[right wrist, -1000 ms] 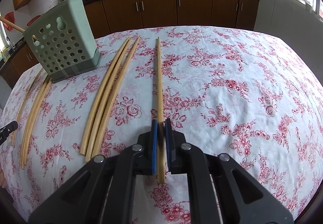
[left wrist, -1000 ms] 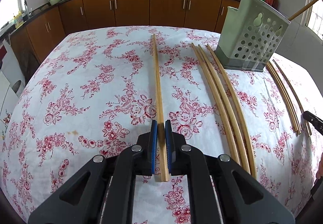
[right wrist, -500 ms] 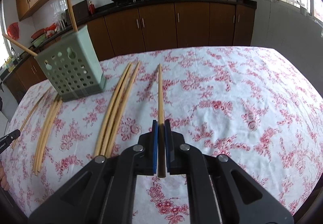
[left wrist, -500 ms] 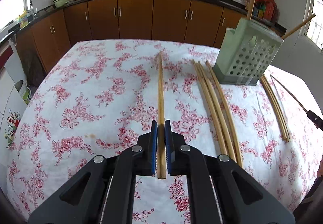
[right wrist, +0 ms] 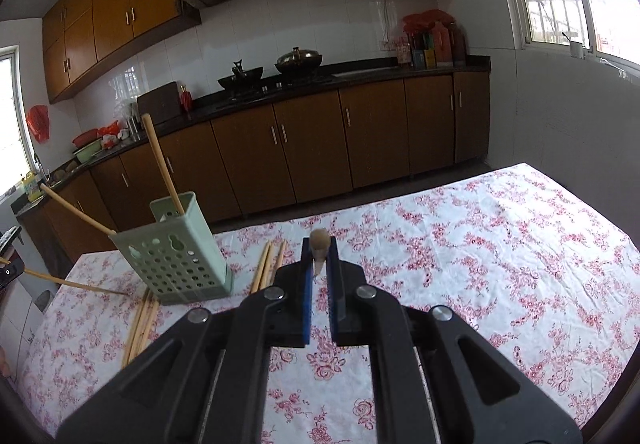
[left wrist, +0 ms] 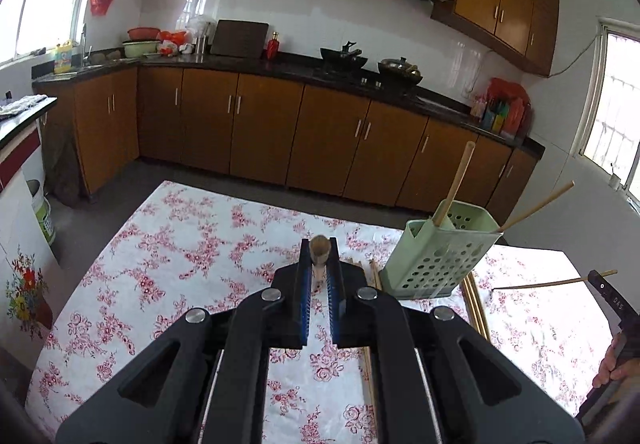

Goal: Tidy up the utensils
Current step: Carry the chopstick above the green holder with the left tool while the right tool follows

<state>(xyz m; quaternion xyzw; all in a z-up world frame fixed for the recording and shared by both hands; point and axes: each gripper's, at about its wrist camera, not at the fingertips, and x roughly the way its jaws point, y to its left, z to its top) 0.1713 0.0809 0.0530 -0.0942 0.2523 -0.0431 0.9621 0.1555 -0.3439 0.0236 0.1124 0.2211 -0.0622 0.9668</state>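
Left claw [left wrist: 320,250] and right claw [right wrist: 320,248] both clamped.

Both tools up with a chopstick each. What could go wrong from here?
1. The left tool and right tool each pinch a chopstick by its tip; it could pivot or slip.
2. The green holder already has two chopsticks leaning across its opening; insertion may snag.
3. The light holder could tip.

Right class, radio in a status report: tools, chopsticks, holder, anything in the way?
Left tool shut on a wooden chopstick; right tool likewise, chopstick. Pale green perforated plastic holder upright, two inside. Loose chopsticks on the floral cloth; path clear.
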